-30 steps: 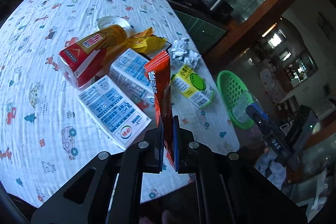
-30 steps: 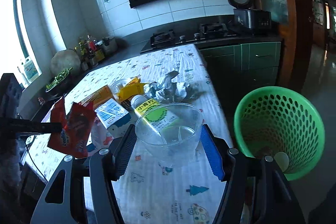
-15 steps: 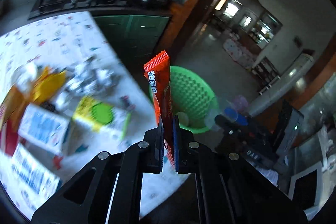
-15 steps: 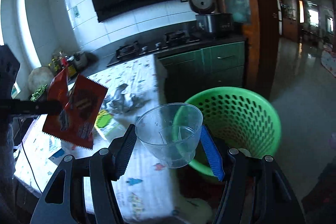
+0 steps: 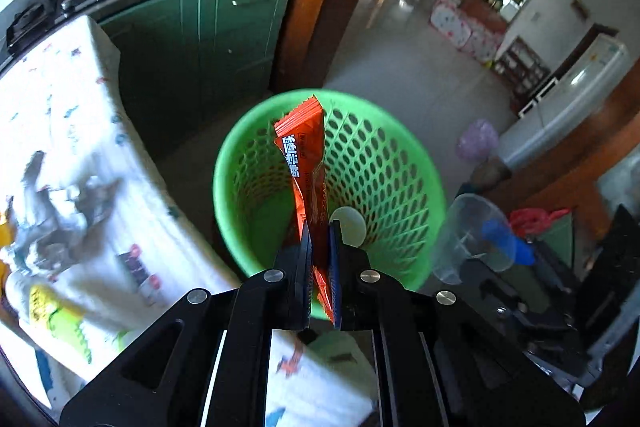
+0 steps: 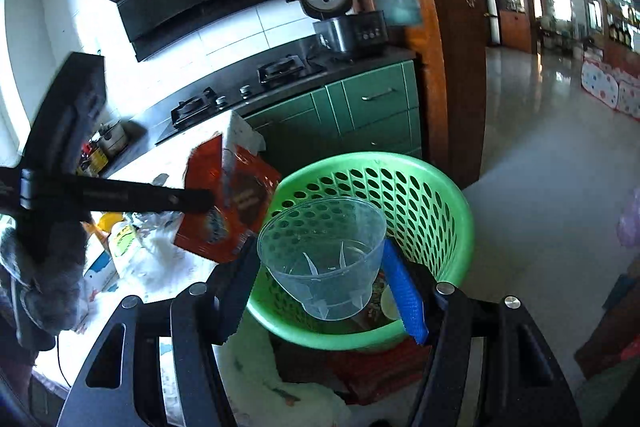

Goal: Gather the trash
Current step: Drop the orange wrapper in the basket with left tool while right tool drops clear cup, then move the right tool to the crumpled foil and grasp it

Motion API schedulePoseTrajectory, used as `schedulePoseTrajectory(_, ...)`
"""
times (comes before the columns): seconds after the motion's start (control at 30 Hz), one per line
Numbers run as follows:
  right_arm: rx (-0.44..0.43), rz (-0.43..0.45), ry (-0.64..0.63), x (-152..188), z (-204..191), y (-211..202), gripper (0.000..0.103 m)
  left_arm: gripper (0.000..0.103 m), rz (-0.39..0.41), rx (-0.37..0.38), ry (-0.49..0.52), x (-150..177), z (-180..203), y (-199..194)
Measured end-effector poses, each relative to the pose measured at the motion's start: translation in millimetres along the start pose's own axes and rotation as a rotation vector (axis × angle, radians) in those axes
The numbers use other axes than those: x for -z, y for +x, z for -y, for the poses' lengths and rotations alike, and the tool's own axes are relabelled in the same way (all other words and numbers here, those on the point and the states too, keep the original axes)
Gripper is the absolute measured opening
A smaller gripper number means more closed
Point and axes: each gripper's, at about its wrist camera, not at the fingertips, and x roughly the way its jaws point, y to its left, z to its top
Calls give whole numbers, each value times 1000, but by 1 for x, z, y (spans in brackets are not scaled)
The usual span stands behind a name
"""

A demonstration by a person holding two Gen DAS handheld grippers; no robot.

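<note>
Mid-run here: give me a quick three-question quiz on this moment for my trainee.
1. True or false: the left gripper is shut on the orange snack wrapper.
2. The right gripper holds: A) a milk carton B) a clear plastic cup C) crumpled foil
3. What colour is the perforated basket below both grippers?

Key: 1 true; 2 B; 3 green.

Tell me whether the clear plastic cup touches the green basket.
Cannot tell. In the right wrist view the clear plastic cup, held in the right gripper, overlaps the green basket; no gap or contact shows plainly.
</note>
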Motion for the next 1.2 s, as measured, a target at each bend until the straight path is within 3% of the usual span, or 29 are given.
schedulePoseTrajectory(0.17,-1,-11,36,-2,17,16,61,10,-43,-73,35,-4,6,35)
schedulePoseTrajectory(0.23,-5,-16,48,-1,23,20,61,22,-55,-91,36,-3,5,40)
schedulePoseTrajectory(0.3,-12,-21,55,-1,26,23,61,56,-46,-97,45,-2,5,41)
schedulePoseTrajectory(0.33,-13,-23,56,-1,27,25,61,62,-36,-117,52,1,7,42)
schedulePoseTrajectory(0.5,-21,-28,59,-1,27,29,61,63,-10,-136,58,3,3,33)
schedulePoseTrajectory(0.73,-19,-55,45,-2,18,41,61,63,54,-140,25,22,-12,-11)
schedulePoseTrajectory(1.1,-29,-175,51,-11,0,104,62,63,158,-185,-87,85,-65,-96)
schedulePoseTrajectory(1.2,-21,-197,50,-15,-6,122,66,63,191,-222,-127,108,-85,-121)
